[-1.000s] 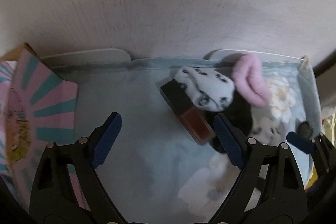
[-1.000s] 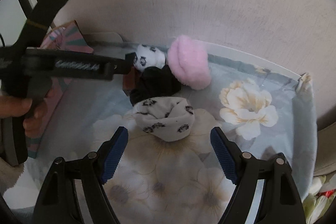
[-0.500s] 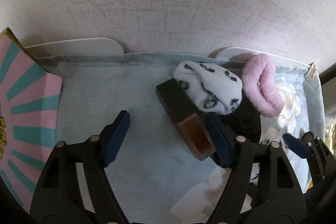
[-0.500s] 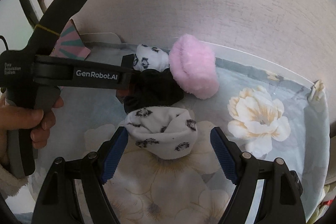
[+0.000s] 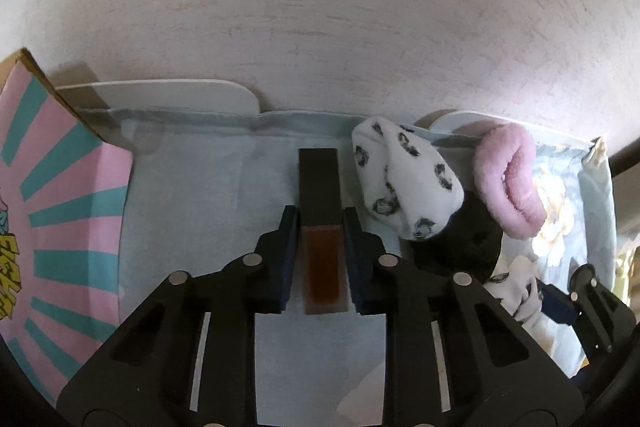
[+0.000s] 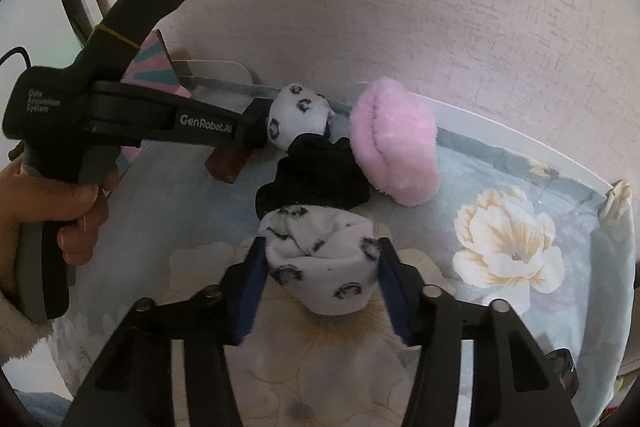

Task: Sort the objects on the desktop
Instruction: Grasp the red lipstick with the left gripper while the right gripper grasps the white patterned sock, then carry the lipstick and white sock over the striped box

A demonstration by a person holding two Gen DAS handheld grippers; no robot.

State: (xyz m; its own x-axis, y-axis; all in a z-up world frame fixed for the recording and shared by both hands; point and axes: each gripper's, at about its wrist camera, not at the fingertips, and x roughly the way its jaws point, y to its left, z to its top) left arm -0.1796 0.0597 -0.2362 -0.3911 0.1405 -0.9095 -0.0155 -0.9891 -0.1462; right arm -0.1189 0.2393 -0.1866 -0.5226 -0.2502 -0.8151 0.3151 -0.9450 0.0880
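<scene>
Both tools have just closed: the left tool now squeezes the brown bottle, the right tool squeezes a spotted white sock on the flowered cloth.

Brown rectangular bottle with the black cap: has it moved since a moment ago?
Yes. The bottle swung from slanted to square with the cloth's back edge, its cap leaving the white spotted sock.

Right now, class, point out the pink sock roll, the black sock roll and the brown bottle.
pink sock roll [image 6: 394,147], right wrist view, fluffy middle.
black sock roll [image 6: 316,175], right wrist view, centre.
brown bottle [image 5: 322,267], left wrist view, brown body.
</scene>
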